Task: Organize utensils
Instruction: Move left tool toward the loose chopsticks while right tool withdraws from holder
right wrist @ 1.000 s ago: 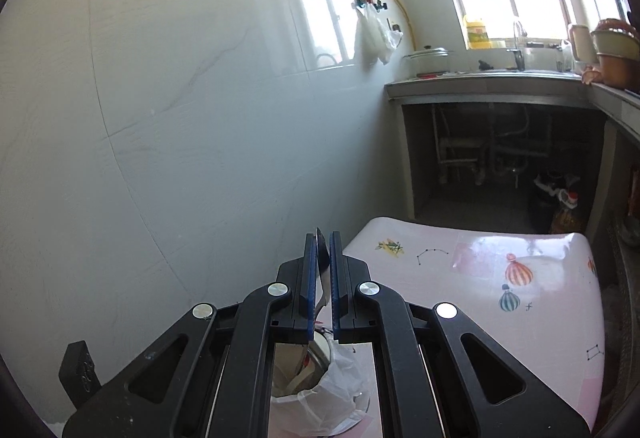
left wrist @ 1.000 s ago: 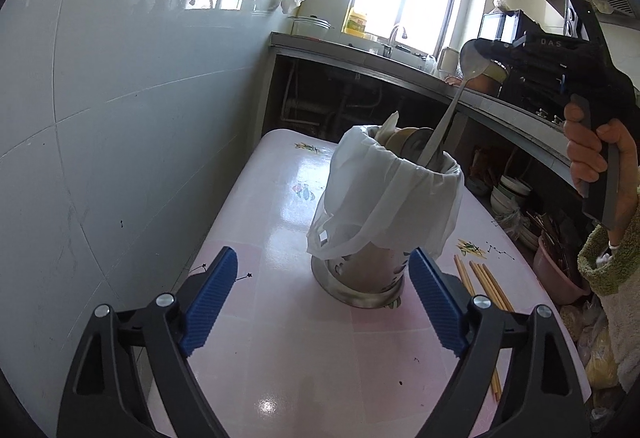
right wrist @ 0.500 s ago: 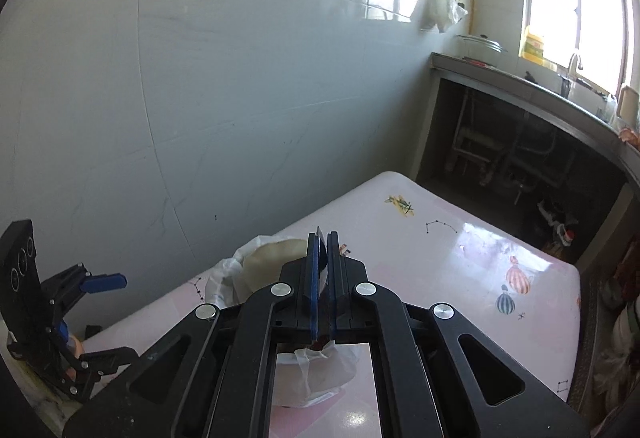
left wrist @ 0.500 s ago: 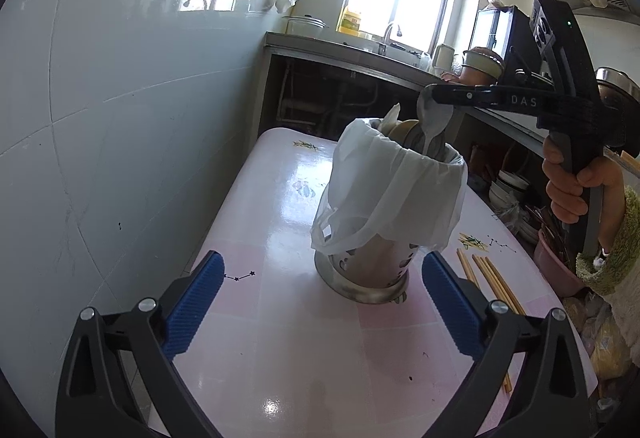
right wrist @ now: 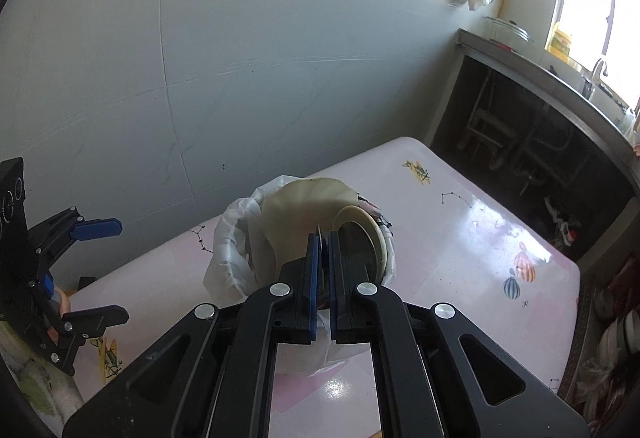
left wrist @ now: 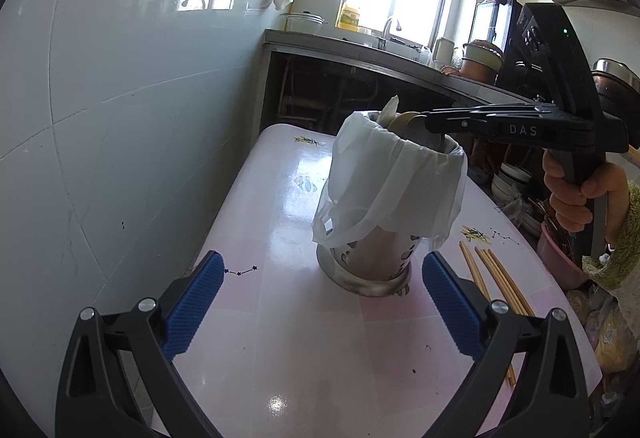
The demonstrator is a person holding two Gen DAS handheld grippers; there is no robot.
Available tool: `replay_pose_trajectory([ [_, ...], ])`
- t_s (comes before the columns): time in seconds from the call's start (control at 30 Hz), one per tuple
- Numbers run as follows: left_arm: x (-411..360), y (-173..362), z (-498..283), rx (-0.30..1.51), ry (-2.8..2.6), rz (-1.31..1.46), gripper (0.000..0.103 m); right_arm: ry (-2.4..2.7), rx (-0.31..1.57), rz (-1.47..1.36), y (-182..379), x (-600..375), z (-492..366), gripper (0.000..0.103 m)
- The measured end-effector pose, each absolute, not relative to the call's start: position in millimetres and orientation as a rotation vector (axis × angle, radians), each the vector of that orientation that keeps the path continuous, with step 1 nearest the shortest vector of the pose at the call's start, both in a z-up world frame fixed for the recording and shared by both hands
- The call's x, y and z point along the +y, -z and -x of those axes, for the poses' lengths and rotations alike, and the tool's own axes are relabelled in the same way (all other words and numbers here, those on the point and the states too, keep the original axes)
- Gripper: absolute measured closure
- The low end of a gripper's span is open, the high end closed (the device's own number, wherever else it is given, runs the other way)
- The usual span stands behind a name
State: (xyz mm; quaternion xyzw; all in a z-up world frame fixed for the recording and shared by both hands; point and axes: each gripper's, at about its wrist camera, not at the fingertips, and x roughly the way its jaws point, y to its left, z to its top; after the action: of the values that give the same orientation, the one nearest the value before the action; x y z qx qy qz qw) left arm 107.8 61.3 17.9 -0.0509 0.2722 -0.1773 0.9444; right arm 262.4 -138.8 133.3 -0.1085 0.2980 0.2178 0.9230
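A steel utensil holder lined with a white plastic bag stands on the pink table. My right gripper is shut on a thin spoon handle and sits level over the holder's mouth; the spoon's bowl is down inside and hidden. It also shows in the left wrist view. Cream utensils lean in the holder. My left gripper is open and empty, just in front of the holder. Wooden chopsticks lie on the table right of the holder.
A tiled wall runs along the table's left side. A steel counter with a sink and pots stands behind. Stacked bowls and a pink basin sit beyond the table's right edge.
My right gripper has swung down from holding the spoon high and tilted to level over the holder, lowering the spoon into it. My left gripper has backed off slightly.
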Motion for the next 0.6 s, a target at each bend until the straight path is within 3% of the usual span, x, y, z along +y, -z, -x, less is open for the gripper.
replay_pose_trajectory([
  [0.37,44.1,-25.0,-95.2,0.555,0.405,0.078,0.006,-0.356,0.510,-0.065,-165.4,-209.8,-178.1,0.082],
  [0.6,16.8,-20.0,-87.4,0.604,0.498,0.076,0.006,-0.165,0.642,-0.266,-106.1,-264.4,-139.4,0.079],
])
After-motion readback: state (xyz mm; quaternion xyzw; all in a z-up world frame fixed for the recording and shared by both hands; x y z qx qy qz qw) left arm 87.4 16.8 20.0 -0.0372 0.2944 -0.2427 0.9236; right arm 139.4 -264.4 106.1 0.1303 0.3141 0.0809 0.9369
